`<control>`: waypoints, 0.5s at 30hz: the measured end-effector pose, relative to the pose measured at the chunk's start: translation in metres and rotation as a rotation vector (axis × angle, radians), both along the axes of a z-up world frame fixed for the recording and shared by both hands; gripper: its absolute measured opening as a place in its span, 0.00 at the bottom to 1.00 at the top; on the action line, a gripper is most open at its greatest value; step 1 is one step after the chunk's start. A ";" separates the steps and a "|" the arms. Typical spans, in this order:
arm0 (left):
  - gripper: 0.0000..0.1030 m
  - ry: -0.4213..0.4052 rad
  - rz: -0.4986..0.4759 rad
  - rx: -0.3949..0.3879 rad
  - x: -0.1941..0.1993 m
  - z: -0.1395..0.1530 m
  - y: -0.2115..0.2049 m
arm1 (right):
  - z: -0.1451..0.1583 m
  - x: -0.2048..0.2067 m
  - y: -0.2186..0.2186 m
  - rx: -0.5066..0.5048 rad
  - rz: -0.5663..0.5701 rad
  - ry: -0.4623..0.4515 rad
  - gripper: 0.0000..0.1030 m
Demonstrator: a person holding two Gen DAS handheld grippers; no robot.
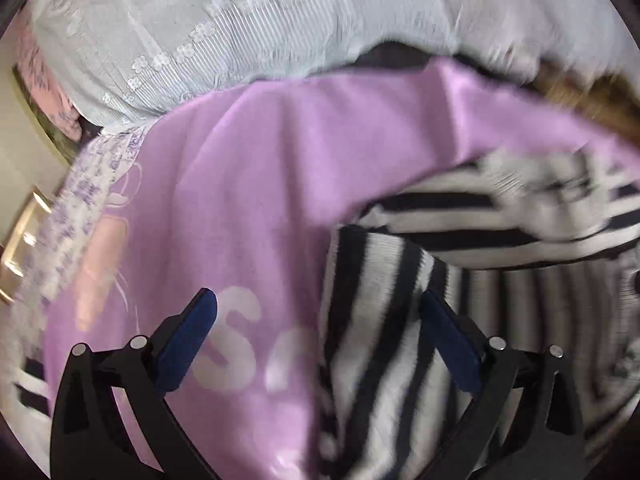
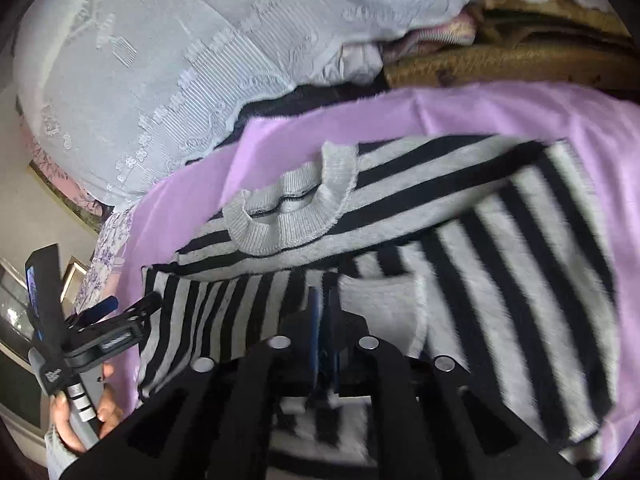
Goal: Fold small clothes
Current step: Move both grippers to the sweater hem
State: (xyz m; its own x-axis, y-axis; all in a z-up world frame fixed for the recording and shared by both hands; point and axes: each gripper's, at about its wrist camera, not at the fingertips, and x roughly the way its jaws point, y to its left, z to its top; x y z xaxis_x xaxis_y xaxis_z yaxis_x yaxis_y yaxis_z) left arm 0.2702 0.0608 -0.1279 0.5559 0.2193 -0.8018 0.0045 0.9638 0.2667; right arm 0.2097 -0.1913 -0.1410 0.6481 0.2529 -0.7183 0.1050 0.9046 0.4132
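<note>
A black-and-white striped sweater [image 2: 500, 240] with a grey ribbed collar [image 2: 296, 216] lies on a lilac cloth [image 2: 440, 112] with white letters [image 1: 236, 336]. In the right wrist view my right gripper [image 2: 324, 300] has its blue pads almost together at the left edge of the sweater's grey cuff [image 2: 380, 304], seemingly pinching a fold of it. My left gripper [image 1: 318, 308] stands wide open above the line where the sweater [image 1: 380, 340] meets the lilac cloth [image 1: 240, 180], with nothing between its pads. The left gripper [image 2: 132, 300] also shows at the sweater's left edge, held by a hand [image 2: 80, 420].
A pale blue embroidered cloth [image 2: 160, 60] is heaped behind the lilac cloth. A brown woven thing [image 2: 520, 60] lies at the back right. A purple floral fabric [image 2: 108, 248] hangs at the left edge. The sweater's far side [image 1: 540, 200] is motion-blurred.
</note>
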 end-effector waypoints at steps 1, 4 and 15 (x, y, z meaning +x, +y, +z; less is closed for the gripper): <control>0.96 0.083 0.004 0.011 0.012 -0.021 0.001 | -0.010 0.004 -0.001 0.006 -0.006 0.016 0.13; 0.96 0.065 0.046 -0.146 0.000 -0.019 0.022 | -0.001 -0.014 -0.003 -0.004 -0.012 -0.023 0.13; 0.96 0.003 -0.076 -0.064 -0.078 -0.024 0.006 | -0.002 -0.073 0.025 -0.143 0.141 -0.035 0.37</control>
